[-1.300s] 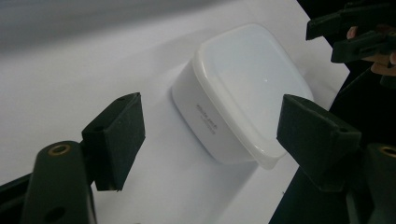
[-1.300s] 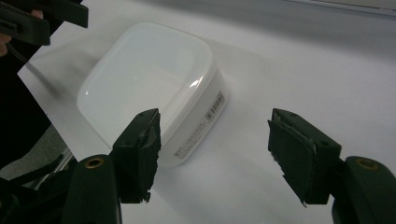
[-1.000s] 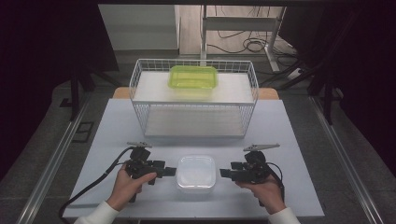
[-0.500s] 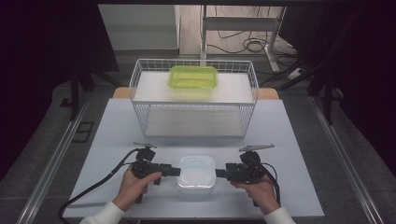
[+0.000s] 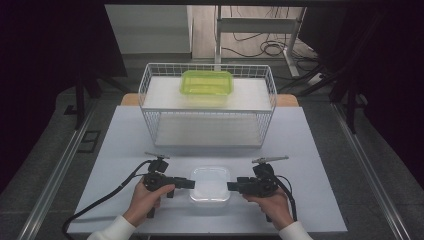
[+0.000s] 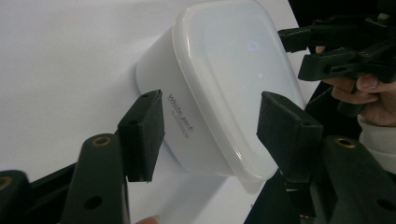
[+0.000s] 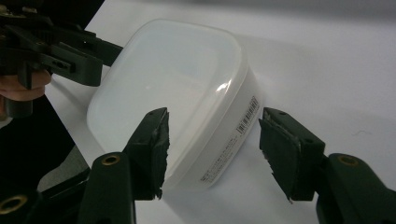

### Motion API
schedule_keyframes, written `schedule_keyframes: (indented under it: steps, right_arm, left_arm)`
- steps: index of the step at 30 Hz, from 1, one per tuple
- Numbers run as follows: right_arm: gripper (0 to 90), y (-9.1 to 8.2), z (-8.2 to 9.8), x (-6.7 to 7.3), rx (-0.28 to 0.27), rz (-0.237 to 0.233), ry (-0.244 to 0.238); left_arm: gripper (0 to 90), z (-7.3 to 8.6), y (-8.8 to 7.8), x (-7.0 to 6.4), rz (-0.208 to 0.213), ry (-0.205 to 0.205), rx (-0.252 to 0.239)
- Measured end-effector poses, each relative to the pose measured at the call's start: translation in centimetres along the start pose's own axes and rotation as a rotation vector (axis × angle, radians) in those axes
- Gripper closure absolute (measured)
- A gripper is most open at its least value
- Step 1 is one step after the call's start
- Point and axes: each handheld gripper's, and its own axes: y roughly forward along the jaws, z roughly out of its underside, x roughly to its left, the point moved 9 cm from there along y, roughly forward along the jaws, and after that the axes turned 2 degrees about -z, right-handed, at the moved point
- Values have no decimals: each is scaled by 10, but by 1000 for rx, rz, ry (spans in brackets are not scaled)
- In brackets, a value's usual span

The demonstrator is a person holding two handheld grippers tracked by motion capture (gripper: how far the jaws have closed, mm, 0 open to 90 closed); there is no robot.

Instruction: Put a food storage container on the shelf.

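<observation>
A white lidded container (image 5: pixel 210 183) stands on the table near the front edge, between my two hands. My left gripper (image 5: pixel 188 183) points at its left end and my right gripper (image 5: pixel 233 186) at its right end. In the left gripper view the container's (image 6: pixel 224 88) end lies between the pads of the left gripper (image 6: pixel 212 126), which have just been closing; I see no firm press. In the right gripper view the right gripper (image 7: pixel 212 140) straddles the other end of the container (image 7: pixel 177 93), jaws also just closing, with a gap beside the right pad (image 7: pixel 285 149).
A white wire basket (image 5: pixel 150 90) stands across the back of the white table (image 5: pixel 125 140), with a green lidded container (image 5: pixel 206 82) on its upper shelf. A black cable (image 5: pixel 105 197) trails from the left gripper toward the front left edge.
Both grippers have edged inward until their jaws reach the ends of the white container, and both pairs of jaws have narrowed. The container has stayed in place.
</observation>
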Motion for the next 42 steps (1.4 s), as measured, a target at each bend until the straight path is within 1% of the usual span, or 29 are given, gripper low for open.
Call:
schedule_keyframes:
  steps: [4,10,14,16,17,19,23,27,30,37,41,42]
  right_arm:
    - [450,1,0,0,-5,-7,10]
    - [487,4,2,0,1,-25,32]
    - [520,7,2,1,4,-50,56]
    - [543,8,2,3,8,-63,63]
    - [570,9,2,4,11,-81,72]
    - [569,9,3,5,15,-88,75]
    - [605,8,2,4,8,-87,93]
    - [638,7,3,3,-5,-100,145]
    - [655,6,4,3,-14,-114,173]
    - [680,4,6,4,-25,-129,195]
    - [695,2,6,5,-31,-142,218]
    - [702,2,6,5,-35,-145,216]
  left_arm:
    - [447,0,2,0,15,-10,3]
    - [498,1,2,-1,24,-9,6]
    - [526,1,3,-1,33,-7,10]
    - [543,1,3,-3,49,-11,10]
    - [555,1,3,-3,48,-12,9]
    - [563,1,3,-2,43,-12,9]
    - [602,2,3,-1,30,-8,6]
    - [642,1,1,-2,27,-14,-4]
    - [650,2,1,-3,27,-16,-12]
    - [680,3,-2,-5,28,-10,-25]
    - [694,3,-3,-5,33,-16,-32]
    - [699,3,-4,-6,32,-14,-35]
